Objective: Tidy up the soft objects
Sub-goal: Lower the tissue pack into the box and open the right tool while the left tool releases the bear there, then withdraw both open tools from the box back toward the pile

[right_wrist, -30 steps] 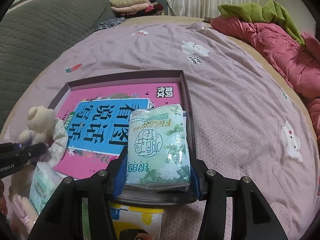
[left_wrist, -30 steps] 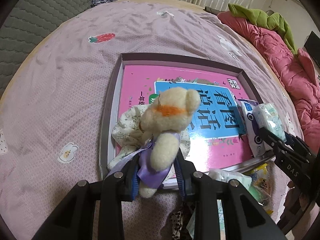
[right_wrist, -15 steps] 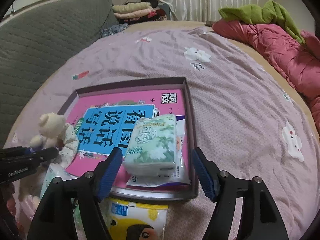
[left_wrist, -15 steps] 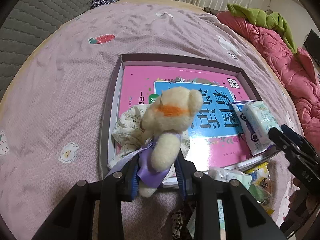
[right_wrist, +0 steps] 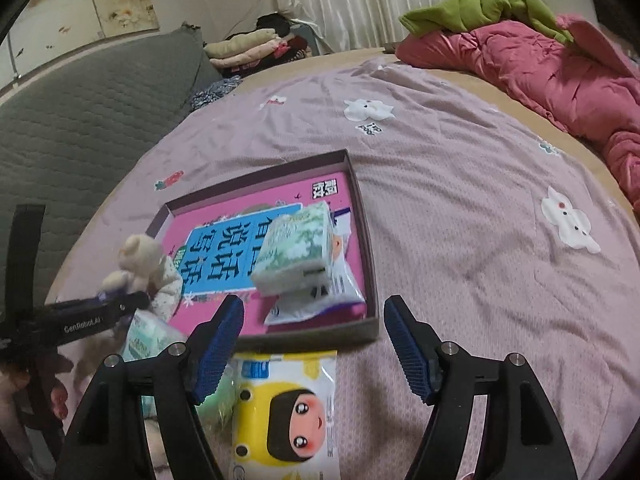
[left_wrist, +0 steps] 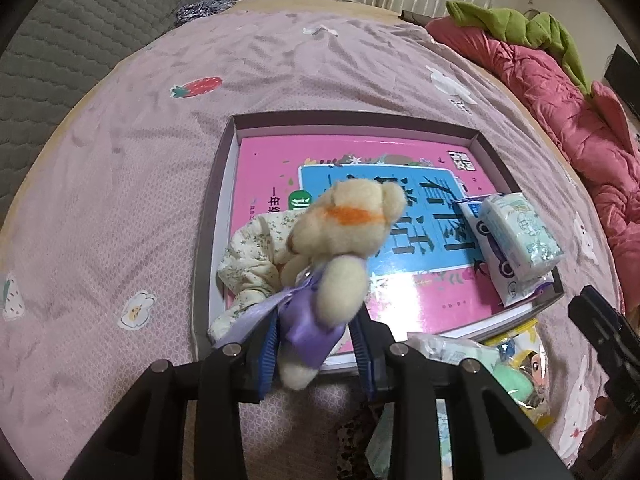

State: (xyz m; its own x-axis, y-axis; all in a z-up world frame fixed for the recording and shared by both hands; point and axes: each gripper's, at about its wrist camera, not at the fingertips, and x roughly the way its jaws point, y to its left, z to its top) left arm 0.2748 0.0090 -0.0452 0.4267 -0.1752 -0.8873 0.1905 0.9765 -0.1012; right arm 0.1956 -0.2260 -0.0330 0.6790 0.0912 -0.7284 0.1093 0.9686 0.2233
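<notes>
The left gripper (left_wrist: 316, 344) clamps the plush bear (left_wrist: 340, 248) by its purple-dressed body, head hanging ahead of the fingers over the box (left_wrist: 208, 240). The right gripper (right_wrist: 314, 344) stands open and empty, the green tissue pack (right_wrist: 296, 248) ahead of it, perched on a flat packet (right_wrist: 320, 300). That stack may slide when the bear lands.

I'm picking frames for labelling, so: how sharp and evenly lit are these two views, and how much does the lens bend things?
Left wrist view: dim, soft indoor light, no glare; the teddy bear close to the lens looks slightly soft; the box edges bow outward.
Right wrist view: equally dim, the tissue pack a little smeared, black corners from the fisheye, the bedsheet curving like a dome.
</notes>
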